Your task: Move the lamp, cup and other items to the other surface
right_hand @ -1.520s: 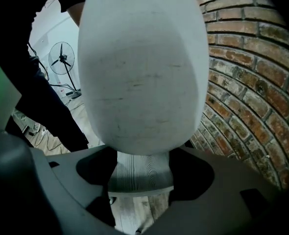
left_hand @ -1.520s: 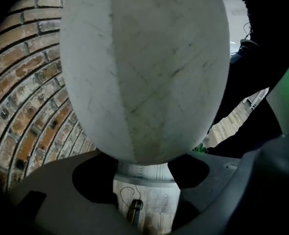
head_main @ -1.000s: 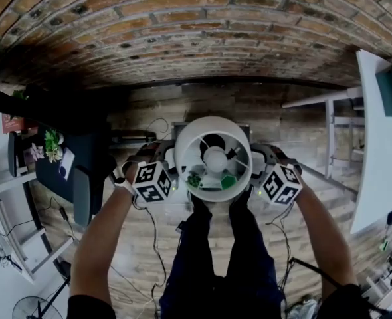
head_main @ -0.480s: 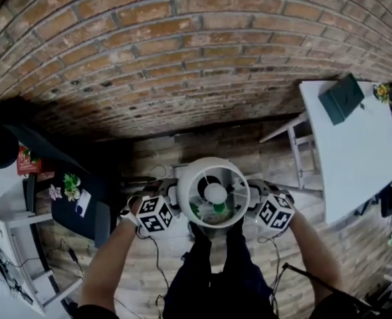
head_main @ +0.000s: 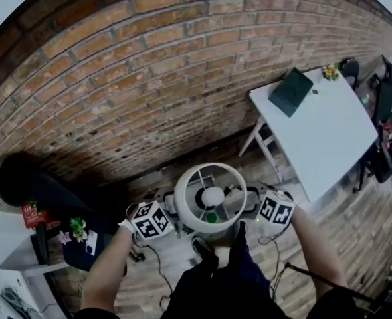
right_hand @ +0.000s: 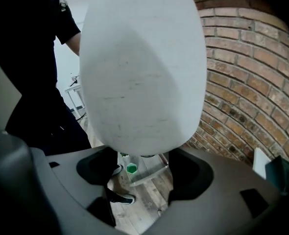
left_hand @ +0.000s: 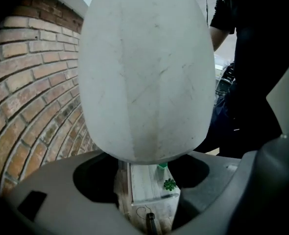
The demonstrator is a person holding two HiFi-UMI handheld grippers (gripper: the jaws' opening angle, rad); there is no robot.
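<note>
Fingers [left_hand: 51, 199] of the left gripper [left_hand: 145, 174] stand spread wide, and the lamp [left_hand: 144, 77] lies with its shade against them, not pinched between them. The right gripper [right_hand: 144, 173] shows the same: its fingers [right_hand: 223, 190] are wide apart and the shade is against them. In the head view the two grippers press the lamp from either side. It hangs in the air over the person's legs [head_main: 222, 271], held just as it was half a second ago.

What differs is the outlook, which has swung round. The brick wall [head_main: 136, 72] now fills the whole upper half. The white table [head_main: 329, 138], which half a second ago sat at the right edge, has come nearer the middle, and more of its top shows. A dark green book [head_main: 290, 92] lies on its far part, with a small plant [head_main: 329, 72] at the far edge. Less wooden floor [head_main: 163, 278] shows than before. The dark chair [head_main: 23, 178] and the shelf [head_main: 23, 261] at the left have slid toward the lower corner.

Below the shade, both gripper views show a green cup [left_hand: 162, 167] on a white slab [left_hand: 149, 192]. Whether the slab belongs to the lamp I cannot tell.
</note>
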